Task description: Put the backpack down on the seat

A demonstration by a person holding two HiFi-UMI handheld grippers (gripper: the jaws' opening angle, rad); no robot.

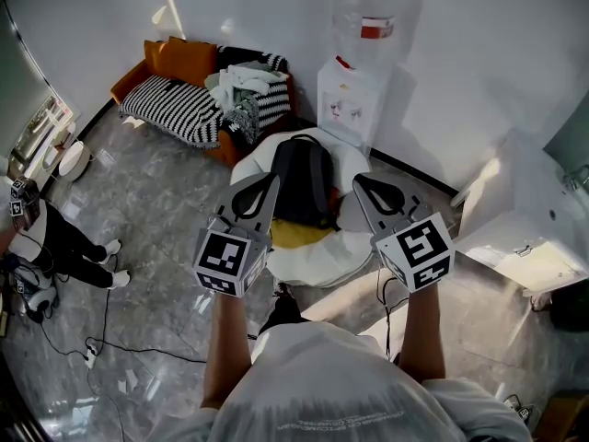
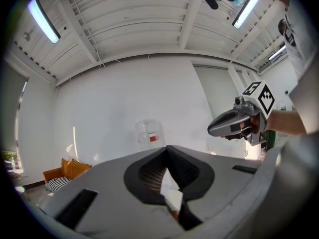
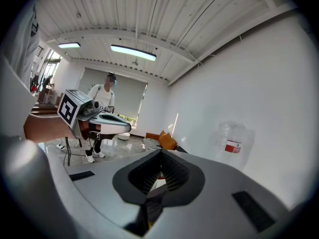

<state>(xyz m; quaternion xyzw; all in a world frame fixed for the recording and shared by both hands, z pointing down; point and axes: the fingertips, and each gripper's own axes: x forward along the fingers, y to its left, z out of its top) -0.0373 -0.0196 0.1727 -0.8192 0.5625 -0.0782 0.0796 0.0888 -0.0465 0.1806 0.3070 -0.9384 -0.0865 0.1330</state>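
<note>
A black backpack (image 1: pixel 302 180) lies on a round white seat (image 1: pixel 317 258), with a yellow cushion (image 1: pixel 296 236) showing under its near end. My left gripper (image 1: pixel 271 183) hangs in the air just left of the backpack, jaws shut and empty. On the backpack's right side my right gripper (image 1: pixel 362 182) is held the same way, shut with nothing in it. Both point up and away at the white wall. In the left gripper view the closed jaws (image 2: pixel 167 149) fill the bottom and the right gripper (image 2: pixel 234 124) shows beside them. The right gripper view shows its own shut jaws (image 3: pixel 160 154) and the left gripper (image 3: pixel 102 119).
A water dispenser (image 1: pixel 354 99) stands against the wall behind the seat. A sofa (image 1: pixel 189 109) with striped and orange cushions and piled clothes is at the back left. A person (image 1: pixel 55 238) stands at the left, with cables (image 1: pixel 101 343) on the floor. A white cabinet (image 1: pixel 520 224) is at the right.
</note>
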